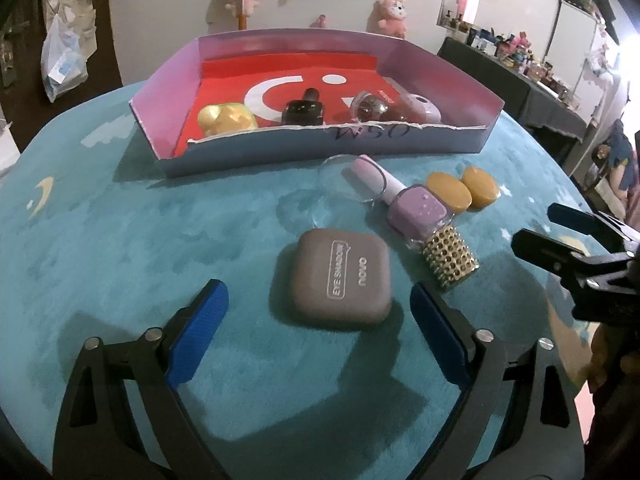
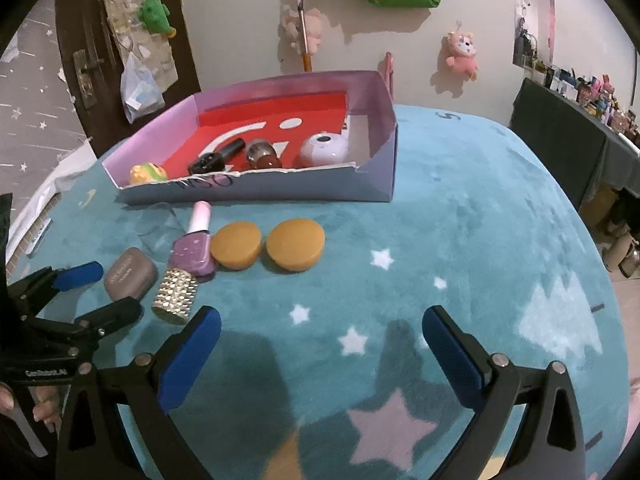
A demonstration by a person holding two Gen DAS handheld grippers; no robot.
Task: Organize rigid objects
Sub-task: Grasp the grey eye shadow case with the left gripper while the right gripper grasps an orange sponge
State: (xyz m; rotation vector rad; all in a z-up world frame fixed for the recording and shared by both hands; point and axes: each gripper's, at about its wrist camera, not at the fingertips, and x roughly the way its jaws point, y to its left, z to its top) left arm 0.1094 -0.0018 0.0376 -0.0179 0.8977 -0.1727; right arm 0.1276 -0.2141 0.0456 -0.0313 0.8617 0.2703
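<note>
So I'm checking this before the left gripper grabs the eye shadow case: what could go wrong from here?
The left gripper is open around the eye shadow case, pads not touching. The case is low and rounded, so the pads may slip off it. The studded gold cylinder lies close to the right pad and could get knocked against the purple nail polish. The clear glass beyond is hard to see.

We see a pale plastered wall point(image 2: 240, 20) hung with pink plush toys point(image 2: 462, 54), a dark brown wooden door point(image 2: 80, 40) at left, and a grey-draped side table point(image 1: 516, 80) crowded with small bottles.
</note>
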